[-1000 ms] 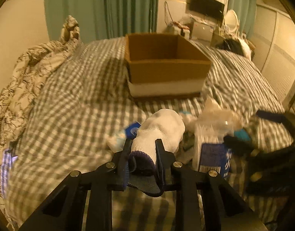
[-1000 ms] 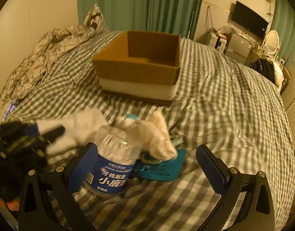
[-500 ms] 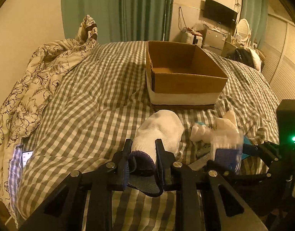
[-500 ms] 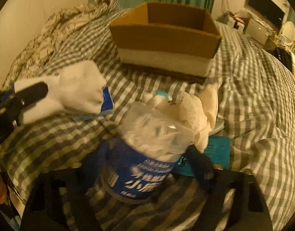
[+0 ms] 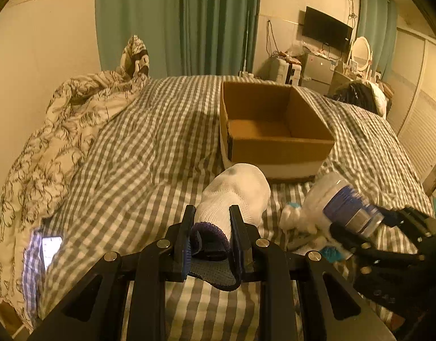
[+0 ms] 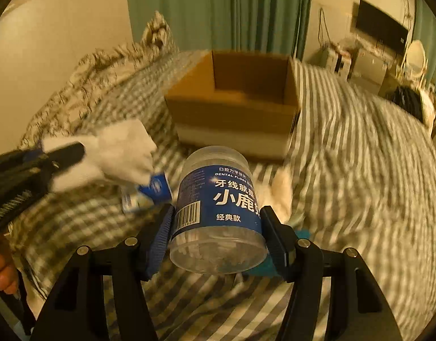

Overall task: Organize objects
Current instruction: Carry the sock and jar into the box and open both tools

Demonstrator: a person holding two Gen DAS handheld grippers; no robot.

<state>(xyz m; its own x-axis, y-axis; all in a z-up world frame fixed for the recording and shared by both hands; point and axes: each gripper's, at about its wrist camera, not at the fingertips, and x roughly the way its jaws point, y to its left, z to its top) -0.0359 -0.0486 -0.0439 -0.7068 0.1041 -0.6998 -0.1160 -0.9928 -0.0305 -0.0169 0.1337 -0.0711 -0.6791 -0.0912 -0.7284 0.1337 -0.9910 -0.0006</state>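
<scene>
From the left wrist view, the left gripper (image 5: 213,227) is closed down on the cuff of a white knitted sock (image 5: 235,191) with a dark purple rim; the sock's rounded toe points ahead toward the cardboard box (image 5: 274,130), which sits open-topped on the checked bedcover (image 5: 138,153) with its near wall just beyond the toe; the box is plain brown card with a pale band along its base and straight, square edges; to the left of the box the bedcover lies broad and softly creased, bounded by a rumpled floral quilt (image 5: 56,142) along the wall; a lit phone (image 5: 50,248) lies at the bed's left edge; at the right, the right gripper (image 5: 368,227) carries the floss jar (image 5: 340,207) tilted over a heap of small white and teal items (image 5: 297,221).

From the right wrist view, the right gripper (image 6: 218,218) is closed partway on the floss jar (image 6: 218,213), its pads pressed against both sides of the blue label; the jar is a clear plastic cylinder, leaning forward, raised off the bed; the cardboard box (image 6: 235,113) stands directly ahead, its opening facing up; the sock (image 6: 115,153) hangs in the left gripper (image 6: 61,153) at left, near a small blue-labelled packet (image 6: 149,191); the bedcover (image 6: 360,170) to the right is motion-blurred.
</scene>
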